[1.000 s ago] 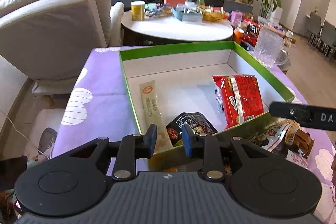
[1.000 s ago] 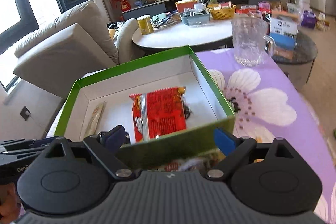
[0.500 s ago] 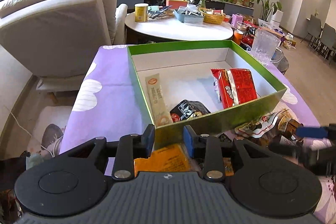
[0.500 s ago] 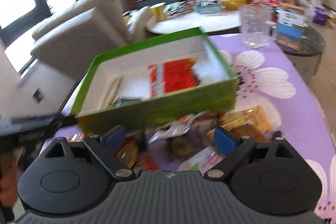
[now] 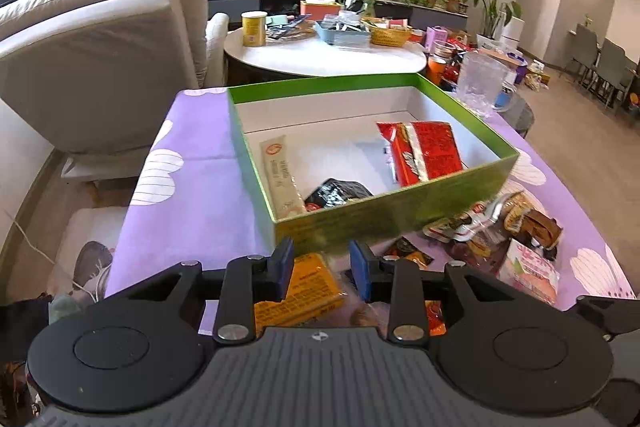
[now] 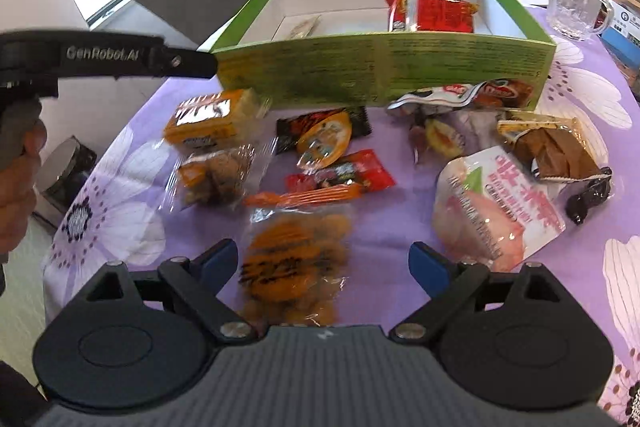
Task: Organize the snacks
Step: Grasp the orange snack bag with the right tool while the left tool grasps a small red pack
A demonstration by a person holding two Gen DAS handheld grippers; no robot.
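A green box [image 5: 400,205] [image 6: 380,67] stands on the purple flowered tablecloth. In it lie a red packet [image 5: 424,151] [image 6: 436,13], a beige stick pack [image 5: 280,175] and a black packet [image 5: 340,191]. Several loose snacks lie in front of the box. My left gripper [image 5: 322,269] is empty, jaws a little apart, above a yellow pack [image 5: 304,287] [image 6: 208,121]. My right gripper [image 6: 322,265] is wide open and empty, low over a clear bag of orange snacks [image 6: 294,259]. A pink pouch [image 6: 496,203] lies to its right.
A glass mug [image 5: 480,83] [image 6: 574,3] stands beyond the box at the right. A round white table [image 5: 324,51] with clutter and a beige sofa [image 5: 100,67] lie behind. The left gripper's body [image 6: 104,61] crosses the right wrist view at the left.
Both grippers have pulled back from over the box toward the table's near edge. The right gripper has tilted down, so the loose snacks now fill its view.
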